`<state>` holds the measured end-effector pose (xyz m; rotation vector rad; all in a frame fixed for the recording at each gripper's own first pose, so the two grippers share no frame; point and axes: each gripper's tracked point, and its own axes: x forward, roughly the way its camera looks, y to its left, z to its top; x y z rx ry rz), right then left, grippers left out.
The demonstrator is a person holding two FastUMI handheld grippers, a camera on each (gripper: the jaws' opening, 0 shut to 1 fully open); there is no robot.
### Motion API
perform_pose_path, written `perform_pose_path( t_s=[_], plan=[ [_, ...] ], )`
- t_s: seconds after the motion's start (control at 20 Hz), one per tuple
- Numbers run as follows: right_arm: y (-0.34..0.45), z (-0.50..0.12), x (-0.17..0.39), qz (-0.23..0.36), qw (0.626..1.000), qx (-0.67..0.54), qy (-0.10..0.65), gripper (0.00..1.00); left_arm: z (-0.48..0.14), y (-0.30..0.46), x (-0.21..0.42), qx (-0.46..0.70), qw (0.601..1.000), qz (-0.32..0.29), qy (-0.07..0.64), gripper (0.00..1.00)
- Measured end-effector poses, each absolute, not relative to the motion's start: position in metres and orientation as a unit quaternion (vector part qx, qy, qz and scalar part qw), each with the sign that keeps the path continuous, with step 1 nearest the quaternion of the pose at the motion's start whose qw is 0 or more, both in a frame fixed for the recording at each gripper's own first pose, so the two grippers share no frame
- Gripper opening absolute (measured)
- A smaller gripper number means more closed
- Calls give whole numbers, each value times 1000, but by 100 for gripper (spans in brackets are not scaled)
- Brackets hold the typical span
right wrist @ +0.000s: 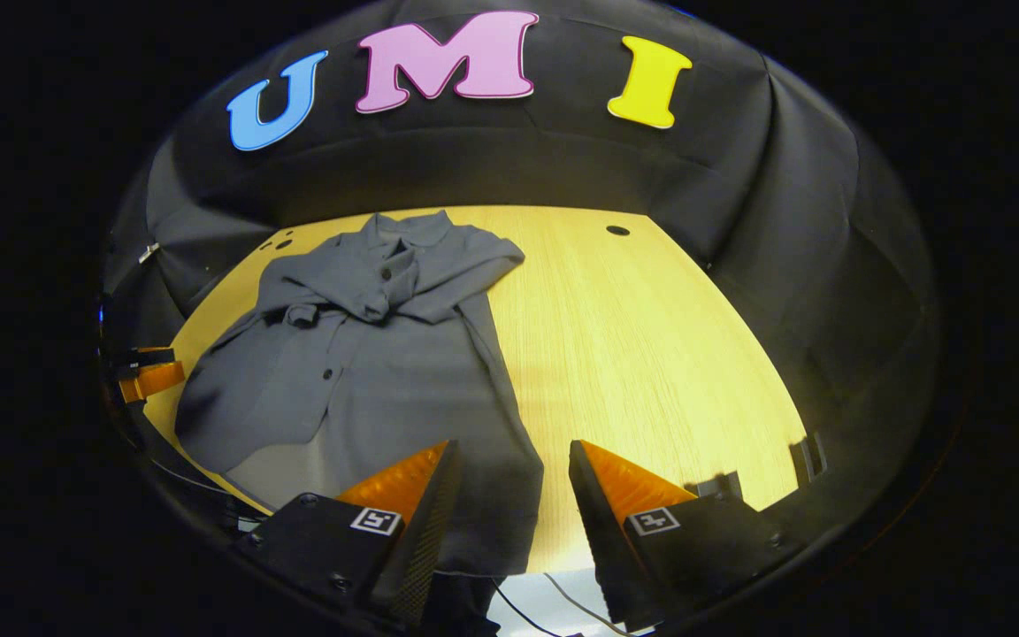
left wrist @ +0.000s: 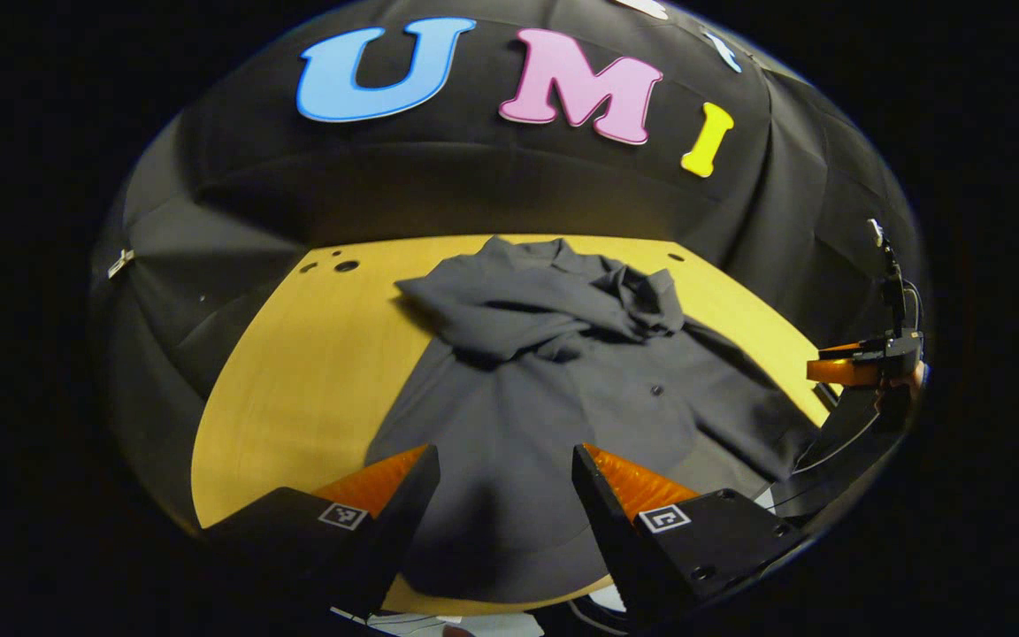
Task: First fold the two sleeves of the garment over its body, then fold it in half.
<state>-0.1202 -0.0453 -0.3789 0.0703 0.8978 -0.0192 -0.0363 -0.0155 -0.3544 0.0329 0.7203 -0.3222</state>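
The grey shirt [right wrist: 359, 372] lay flat on my yellow table [right wrist: 651, 354], both sleeves [right wrist: 386, 287] crossed over its chest near the collar. My left gripper [left wrist: 502, 495] hung spread over the hem, empty; my right gripper [right wrist: 509, 491] gaped above the shirt's near edge, holding nothing

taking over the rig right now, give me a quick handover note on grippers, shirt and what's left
Left gripper: jaws open, holding nothing, over the shirt's hem.
Right gripper: jaws open, holding nothing, over the hem's other corner.
Grey shirt: on the wooden table, collar at the far side, buttons up.
Done: both sleeves look folded across the chest, crumpled.
Left: fold the shirt in half, probably hem up to collar.
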Motion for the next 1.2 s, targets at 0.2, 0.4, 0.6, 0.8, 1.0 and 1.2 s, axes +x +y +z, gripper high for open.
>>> perform_pose_path(
  t_s=[0.2,0.4,0.6,0.8,1.0,1.2],
  plan=[
    [-41,-402,-144,-14,886,44,462,78,-392,25,-68,15,911,-114,396,95],
    [-41,-427,-157,-29,866,54,497,78,-419,50,-85,8,899,-78,431,95],
    [-30,-442,-154,-14,860,60,507,78,-427,47,-83,23,892,-82,443,96],
    [-16,-449,-152,3,856,55,514,79,-429,41,-78,50,884,-93,455,97],
    [-9,-454,-151,7,853,56,519,80,-434,33,-71,51,878,-93,467,98],
    [3,-455,-147,35,850,52,524,64,-433,9,-66,75,871,-140,464,60]
  ],
)
